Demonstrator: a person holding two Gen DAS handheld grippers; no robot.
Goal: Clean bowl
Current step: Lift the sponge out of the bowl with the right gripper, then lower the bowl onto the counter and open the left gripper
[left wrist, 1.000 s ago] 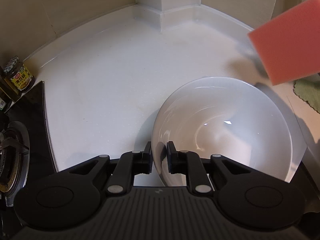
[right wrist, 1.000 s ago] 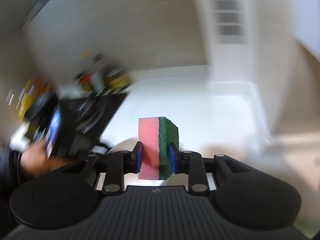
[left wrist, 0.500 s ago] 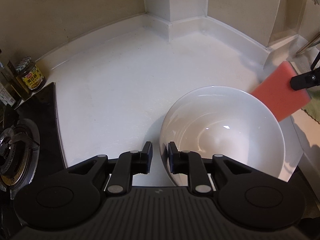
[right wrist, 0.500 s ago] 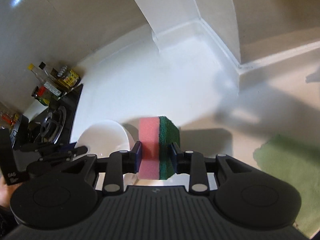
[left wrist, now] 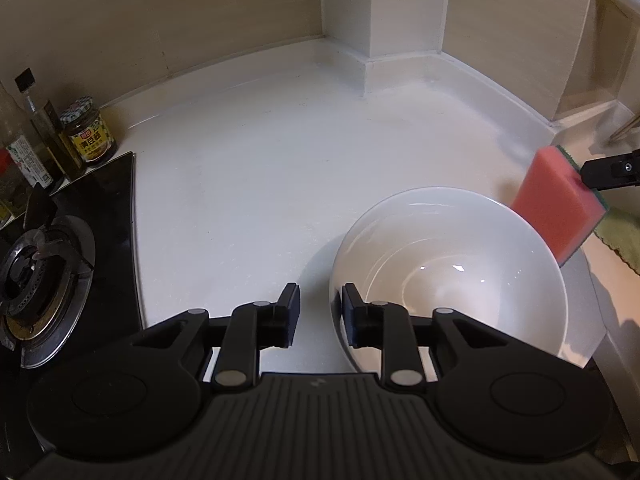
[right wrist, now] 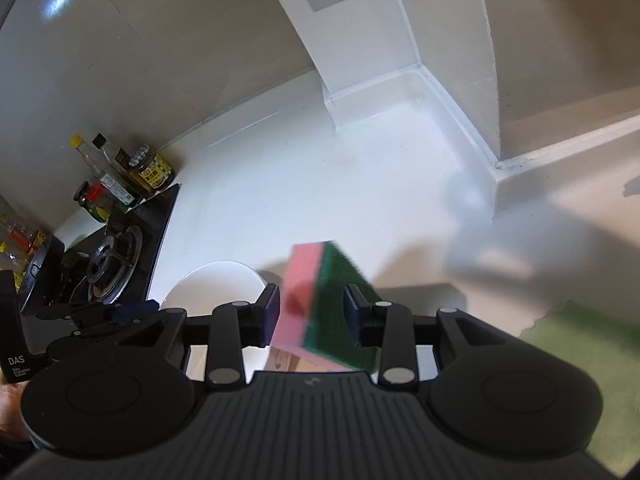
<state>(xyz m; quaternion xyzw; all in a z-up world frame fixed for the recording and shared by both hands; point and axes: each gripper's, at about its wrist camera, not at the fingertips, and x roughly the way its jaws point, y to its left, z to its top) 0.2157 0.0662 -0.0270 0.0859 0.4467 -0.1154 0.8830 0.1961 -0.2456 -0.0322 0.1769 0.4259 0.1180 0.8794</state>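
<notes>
A white bowl (left wrist: 448,272) stands on the white counter (left wrist: 280,168). My left gripper (left wrist: 319,316) has opened; its jaws straddle the bowl's near-left rim with a gap on both sides. The bowl also shows in the right wrist view (right wrist: 216,284). A pink and green sponge (right wrist: 320,304) sits tilted between the jaws of my right gripper (right wrist: 311,312), which have spread; gaps show beside it. In the left wrist view the sponge (left wrist: 560,208) hangs just right of the bowl's far rim.
A gas stove (left wrist: 44,264) lies at the left. Sauce jars and bottles (left wrist: 60,140) stand behind it. A green cloth (right wrist: 580,360) lies on the counter at the right. A wall column (left wrist: 404,12) stands at the back.
Both grippers opened. The left jaws let go of the bowl's rim. The right jaws spread and the sponge tilted loose between them.
</notes>
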